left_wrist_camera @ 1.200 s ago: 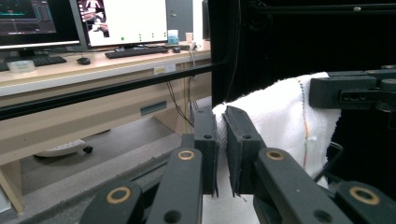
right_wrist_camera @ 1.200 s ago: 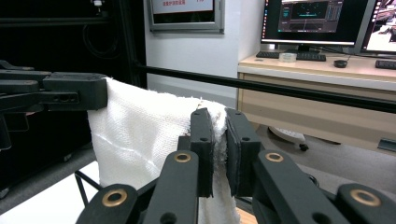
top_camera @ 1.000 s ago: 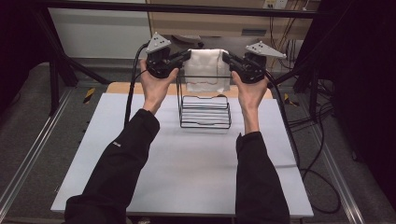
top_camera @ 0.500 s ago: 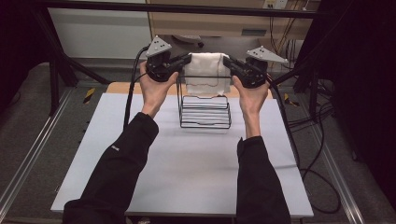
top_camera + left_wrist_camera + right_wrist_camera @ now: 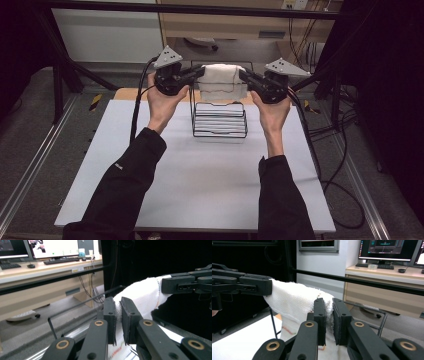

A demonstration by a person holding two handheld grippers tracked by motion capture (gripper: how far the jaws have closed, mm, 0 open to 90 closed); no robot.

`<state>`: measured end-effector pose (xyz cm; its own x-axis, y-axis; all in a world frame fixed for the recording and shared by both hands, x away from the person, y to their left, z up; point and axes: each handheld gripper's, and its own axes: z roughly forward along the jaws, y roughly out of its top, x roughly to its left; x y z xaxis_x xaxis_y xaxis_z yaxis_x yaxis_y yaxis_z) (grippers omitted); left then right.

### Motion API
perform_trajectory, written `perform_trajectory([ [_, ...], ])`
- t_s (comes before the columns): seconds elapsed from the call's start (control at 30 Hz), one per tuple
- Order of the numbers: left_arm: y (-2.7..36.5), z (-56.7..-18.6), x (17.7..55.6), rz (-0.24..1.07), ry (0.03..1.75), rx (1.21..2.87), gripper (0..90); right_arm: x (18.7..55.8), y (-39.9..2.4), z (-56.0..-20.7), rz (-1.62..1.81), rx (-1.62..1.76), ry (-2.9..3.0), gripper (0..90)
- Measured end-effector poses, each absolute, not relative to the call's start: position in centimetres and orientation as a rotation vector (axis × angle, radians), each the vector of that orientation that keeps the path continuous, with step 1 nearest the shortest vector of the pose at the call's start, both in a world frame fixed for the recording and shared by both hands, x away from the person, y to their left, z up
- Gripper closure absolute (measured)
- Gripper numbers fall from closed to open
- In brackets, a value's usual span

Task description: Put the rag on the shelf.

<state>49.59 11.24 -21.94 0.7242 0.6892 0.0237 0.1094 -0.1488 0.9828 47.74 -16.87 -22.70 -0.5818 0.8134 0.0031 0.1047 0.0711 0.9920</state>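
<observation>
Left gripper (image 5: 196,74) pinching the left end of a white cloth (image 5: 222,82), jaws pressed together on the fabric. Right gripper (image 5: 246,77) pinching the right end of the same cloth, jaws pressed together on it too. Cloth stretched between the two, up in the air, just above the back of a black wire rack (image 5: 219,120). Lower edge of the cloth hanging down behind the rack's top wire, maybe touching it; hard to tell. Thin red and orange stitching along the cloth's edge. Seen from the left gripper view: cloth (image 5: 140,297) squeezed between two black pads (image 5: 110,315), and the other gripper holding the far end at the upper right. Seen from the right gripper view: same thing turned around, cloth (image 5: 294,302) running from the near pads (image 5: 320,315) across to the far gripper at the left. Rack standing on a white table top (image 5: 200,185), near the back, right between both hands. Left hand (image 5: 165,102) and right hand (image 5: 272,110) wrapped around the gripper handles, black sleeves coming in from the bottom. Black cables (image 5: 137,107) trailing from the grippers down over the table edges. Grey three-cornered plates on top of both grippers. Farther out, a wooden desk with screens and a keyboard, and dark floor all around.
</observation>
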Motion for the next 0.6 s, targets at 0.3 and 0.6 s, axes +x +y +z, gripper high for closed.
perform_trajectory([
  [0.3, 11.1, -22.9, 48.3, 0.569, 0.634, 1.725, 80.6, 46.9, -17.1, -23.6, 1.543, 0.902, 1.824, 82.3],
  [0.6, 11.3, -23.7, 47.7, 0.554, 0.634, 1.753, 79.1, 46.6, -17.2, -24.5, 1.545, 0.901, 1.847, 82.3],
])
